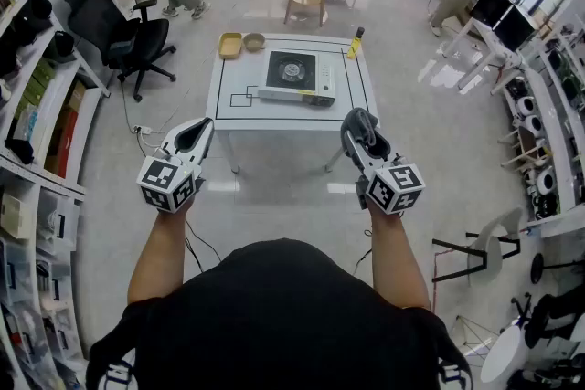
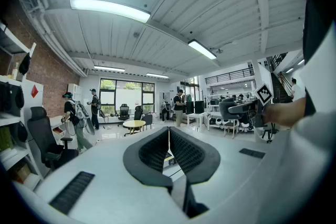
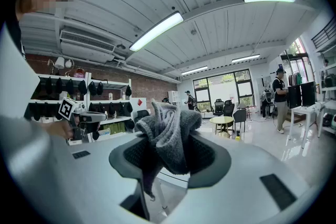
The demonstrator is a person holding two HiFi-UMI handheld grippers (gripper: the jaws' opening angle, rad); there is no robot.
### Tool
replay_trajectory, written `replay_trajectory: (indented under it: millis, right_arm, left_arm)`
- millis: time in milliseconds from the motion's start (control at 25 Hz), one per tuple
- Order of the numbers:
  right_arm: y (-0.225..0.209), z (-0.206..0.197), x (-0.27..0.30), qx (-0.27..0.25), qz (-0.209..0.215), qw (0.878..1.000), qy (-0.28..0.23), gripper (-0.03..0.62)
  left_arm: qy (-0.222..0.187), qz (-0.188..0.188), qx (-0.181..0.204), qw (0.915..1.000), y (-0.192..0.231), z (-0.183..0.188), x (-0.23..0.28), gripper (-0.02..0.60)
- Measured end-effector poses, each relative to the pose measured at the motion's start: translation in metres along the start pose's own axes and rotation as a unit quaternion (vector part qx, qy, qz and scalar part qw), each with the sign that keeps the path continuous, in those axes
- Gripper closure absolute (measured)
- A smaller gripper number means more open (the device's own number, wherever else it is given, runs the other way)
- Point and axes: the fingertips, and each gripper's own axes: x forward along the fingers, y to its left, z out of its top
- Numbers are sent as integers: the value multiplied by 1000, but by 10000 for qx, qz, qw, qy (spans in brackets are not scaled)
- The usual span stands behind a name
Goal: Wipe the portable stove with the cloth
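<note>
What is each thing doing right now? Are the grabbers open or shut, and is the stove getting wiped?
left gripper: shut, jaws tip to tip, nothing between them.
right gripper: shut on the cloth.
cloth: bunched up, held in the air.
portable stove: flat on the table, nothing on its burner, not yet touched.
</note>
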Motion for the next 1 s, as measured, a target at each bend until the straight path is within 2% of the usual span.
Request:
replay_trajectory:
  millis: [360,640,1000]
  right_arm:
    - [18,-9,12,-78,-91,9999,67,398]
    - [25,-6,27,27,-140,9999,27,396]
    - [1,-15,54,130,-270,9994,175,396]
  left_arm:
    - [119,83,23,9999,30,-21,-15,554]
    - [69,-50,-78,9999,48,-25,-13,554]
    - [201,-90,-138,9997,68,-39,13,552]
